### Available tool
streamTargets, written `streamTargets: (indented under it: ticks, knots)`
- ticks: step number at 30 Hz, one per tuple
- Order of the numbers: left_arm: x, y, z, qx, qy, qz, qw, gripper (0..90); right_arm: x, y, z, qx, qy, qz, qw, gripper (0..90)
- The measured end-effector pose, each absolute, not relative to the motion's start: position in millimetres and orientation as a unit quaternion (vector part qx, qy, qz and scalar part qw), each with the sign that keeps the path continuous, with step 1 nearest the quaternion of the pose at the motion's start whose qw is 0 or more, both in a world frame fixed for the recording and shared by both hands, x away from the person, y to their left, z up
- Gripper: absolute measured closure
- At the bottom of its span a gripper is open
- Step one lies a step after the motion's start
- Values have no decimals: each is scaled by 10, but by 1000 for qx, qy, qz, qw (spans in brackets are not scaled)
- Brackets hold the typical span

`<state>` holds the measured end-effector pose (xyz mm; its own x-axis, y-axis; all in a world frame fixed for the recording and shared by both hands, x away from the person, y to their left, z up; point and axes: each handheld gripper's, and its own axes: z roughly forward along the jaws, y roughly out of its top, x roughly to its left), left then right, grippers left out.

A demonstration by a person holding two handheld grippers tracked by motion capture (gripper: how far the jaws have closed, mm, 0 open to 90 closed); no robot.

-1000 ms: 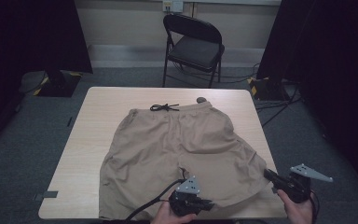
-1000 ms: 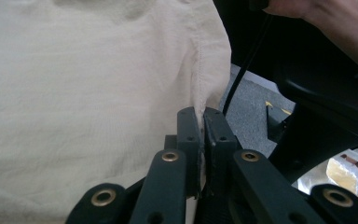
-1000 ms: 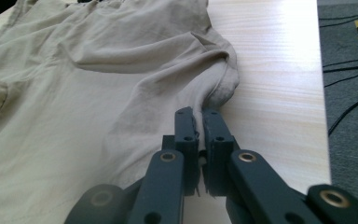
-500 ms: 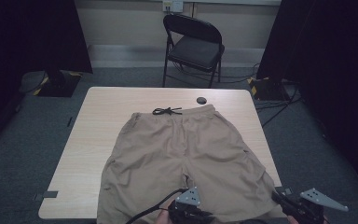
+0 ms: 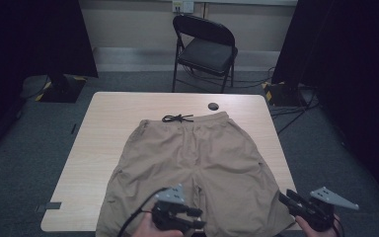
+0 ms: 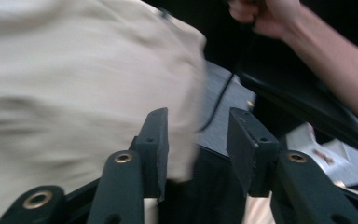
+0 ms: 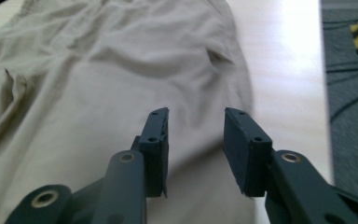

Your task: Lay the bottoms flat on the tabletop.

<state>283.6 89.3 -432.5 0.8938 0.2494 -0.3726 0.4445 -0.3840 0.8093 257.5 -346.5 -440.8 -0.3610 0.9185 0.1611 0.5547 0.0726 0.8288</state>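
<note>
Lying flat on table (image 5: 98, 128) in high view: khaki shorts (image 5: 197, 163), waistband far side, drawstring (image 5: 177, 118) knotted; left gripper (image 5: 197, 219) and right gripper (image 5: 282, 197) at near hem. Left gripper view (blurred): jaws spread, shorts beside left jaw, nothing between. Right gripper view: jaws spread above shorts leg, empty.

Folding chair (image 5: 207, 49) beyond table (image 5: 103, 128); perhaps cables.

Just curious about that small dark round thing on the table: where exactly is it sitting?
In the high view, the dark round thing sits on the table near its far edge, just beyond the shorts' waistband and right of the black drawstring.
</note>
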Motion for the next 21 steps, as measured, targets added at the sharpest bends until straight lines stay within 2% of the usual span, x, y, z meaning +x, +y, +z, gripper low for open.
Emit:
streamTargets:
  ticks: [3, 5, 8, 9, 11, 15, 16, 21]
  knots:
    - [3087, 1271, -4201, 815, 245, -61, 521, 605, 2903, -3254, -4431, 505, 719, 438, 192, 584]
    - [3392, 1655, -4164, 809, 283, -25, 514, 624, 3085, -3127, -4460, 495, 726, 442, 178, 583]
    - [3638, 1898, -4217, 805, 314, -8, 503, 649, 3279, -2990, -4500, 489, 735, 439, 169, 577]
    - [3842, 2100, -4309, 805, 338, 19, 487, 664, 3480, -2840, -4552, 480, 746, 431, 164, 566]
    - [3996, 2241, -4424, 803, 363, 26, 472, 664, 3669, -2712, -4616, 477, 755, 421, 161, 554]
    - [4093, 2363, -4553, 808, 382, 29, 447, 622, 3897, -2578, -4713, 478, 764, 404, 158, 502]
    - [4117, 2431, -4661, 812, 394, 34, 428, 613, 4000, -2533, -4775, 486, 765, 393, 156, 464]
    - [4022, 2504, -4788, 816, 399, 43, 416, 596, 4076, -2501, -4875, 495, 769, 373, 155, 413]
